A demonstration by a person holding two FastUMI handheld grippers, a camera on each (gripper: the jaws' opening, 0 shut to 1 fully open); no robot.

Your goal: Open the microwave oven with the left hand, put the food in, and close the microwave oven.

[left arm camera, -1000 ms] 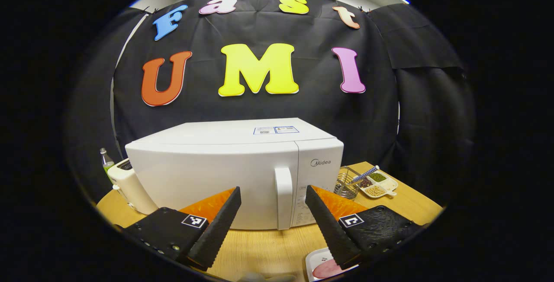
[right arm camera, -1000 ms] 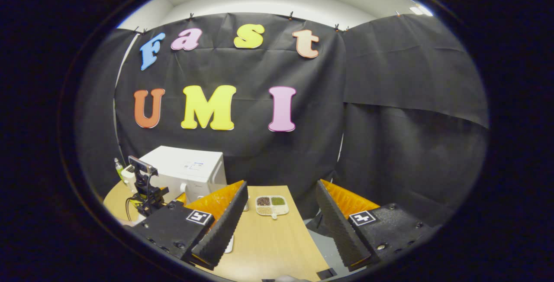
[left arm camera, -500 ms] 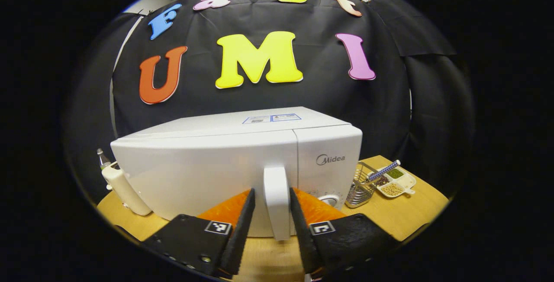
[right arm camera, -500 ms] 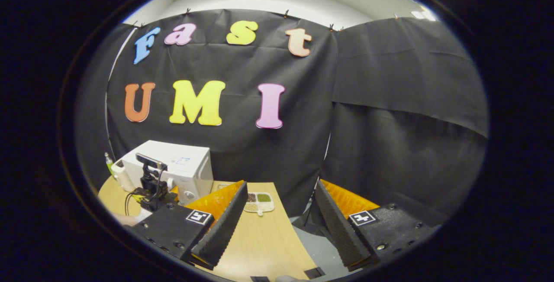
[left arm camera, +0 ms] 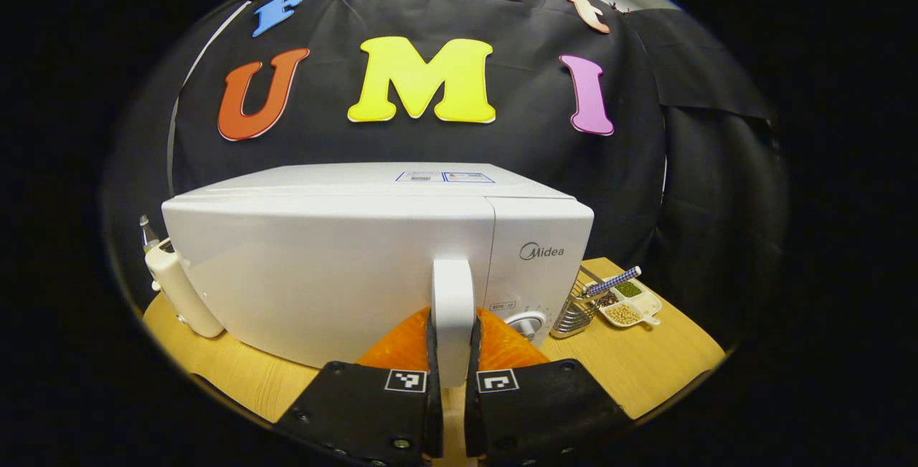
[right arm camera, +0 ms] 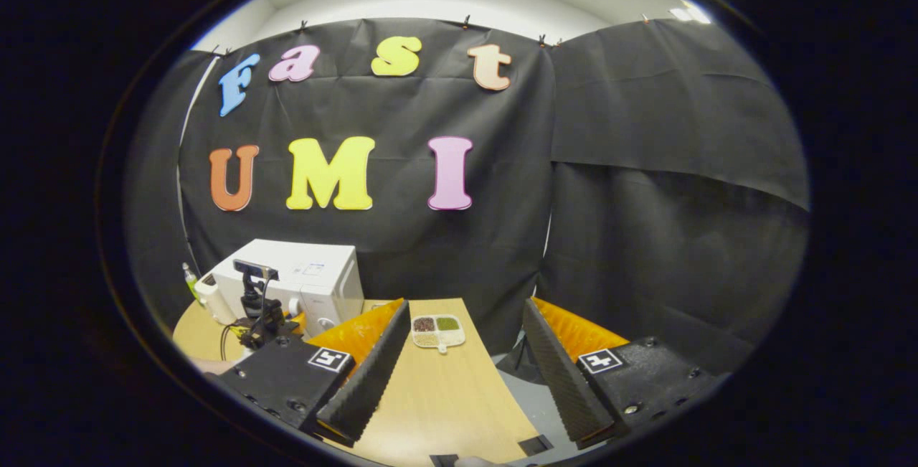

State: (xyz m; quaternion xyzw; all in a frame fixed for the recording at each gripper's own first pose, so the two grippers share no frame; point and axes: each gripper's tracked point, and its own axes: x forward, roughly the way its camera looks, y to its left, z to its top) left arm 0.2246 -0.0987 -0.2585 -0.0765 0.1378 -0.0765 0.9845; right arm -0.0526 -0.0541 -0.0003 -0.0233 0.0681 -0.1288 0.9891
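Sectioned dish (left arm camera: 630,305), wire basket (left arm camera: 571,313), toaster (left arm camera: 179,291)

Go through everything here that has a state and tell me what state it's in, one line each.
microwave oven: door closed, flush with the body.
door handle: upright, clamped between the fingers of the left gripper.
left gripper: shut on the door handle.
right gripper: open, holding nothing, above the table.
divided dish: on the table, compartments filled with beans and grains.
wire basket: upright beside the microwave oven.

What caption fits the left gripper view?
Left gripper shut on the closed microwave's door handle.
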